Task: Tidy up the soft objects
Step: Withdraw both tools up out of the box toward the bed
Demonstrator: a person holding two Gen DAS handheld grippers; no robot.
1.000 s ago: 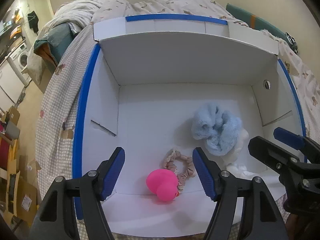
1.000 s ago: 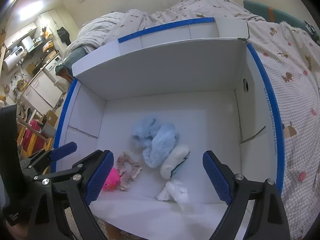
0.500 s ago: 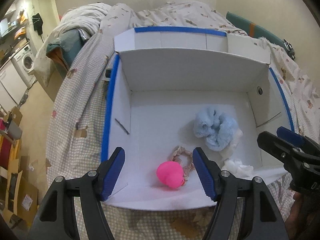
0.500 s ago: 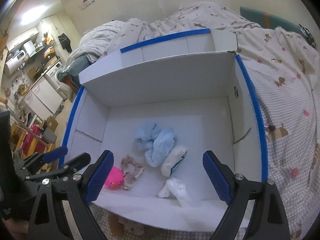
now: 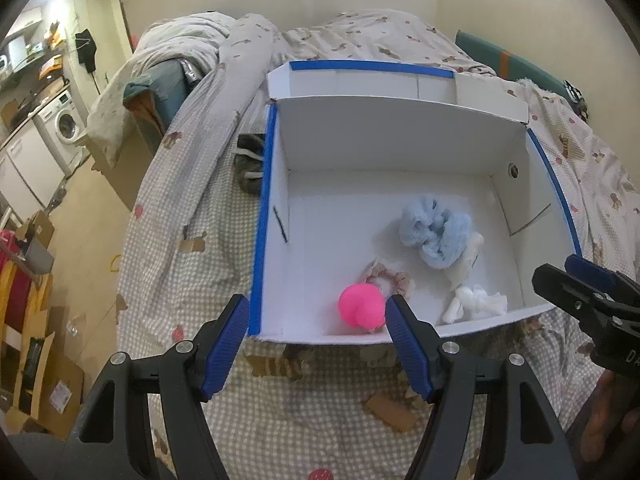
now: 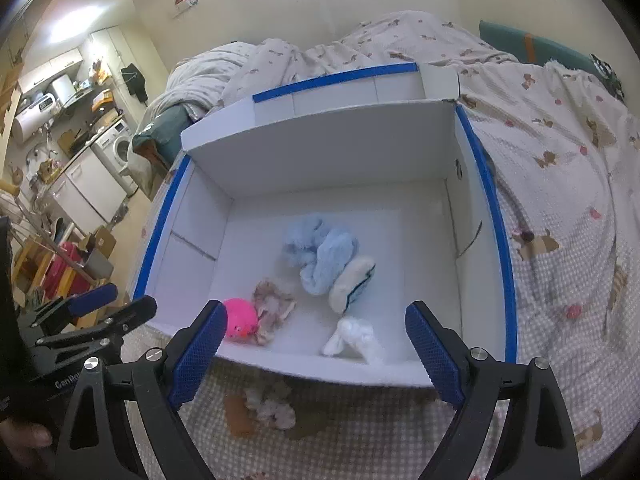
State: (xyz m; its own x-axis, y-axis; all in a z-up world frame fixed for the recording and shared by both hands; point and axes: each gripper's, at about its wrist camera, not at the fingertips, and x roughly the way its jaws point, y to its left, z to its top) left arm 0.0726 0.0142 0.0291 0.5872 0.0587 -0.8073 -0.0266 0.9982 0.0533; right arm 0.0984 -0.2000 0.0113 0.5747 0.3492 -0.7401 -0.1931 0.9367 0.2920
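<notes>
Both of your tools are clear of the white box (image 5: pixel 400 140), which sits on the checked bedspread (image 5: pixel 320 420) and fills the middle of each view.

Left gripper (image 5: pixel 316 344): fingers apart, nothing between them; it hangs over the bedspread below the box's near edge. Right gripper (image 6: pixel 316 352): fingers wide apart, empty, at the same near edge.

Contents, all on the box floor toward its near side: pink ball (image 5: pixel 360 306) at lower centre of the left view, a pale scrunchie (image 5: pixel 390 278) touching it, a fluffy blue item (image 5: pixel 436 232) further in, a rolled white sock (image 6: pixel 352 284) against that, and a white fluffy piece (image 6: pixel 354 340) by the near wall.

Judgement: the soft items appear gathered; you are between steps. One pale fluffy object (image 6: pixel 270 408) lies outside on the bedspread, at bottom centre of the right view. If it belongs, the next move calls for lowering onto it and closing gently.
</notes>
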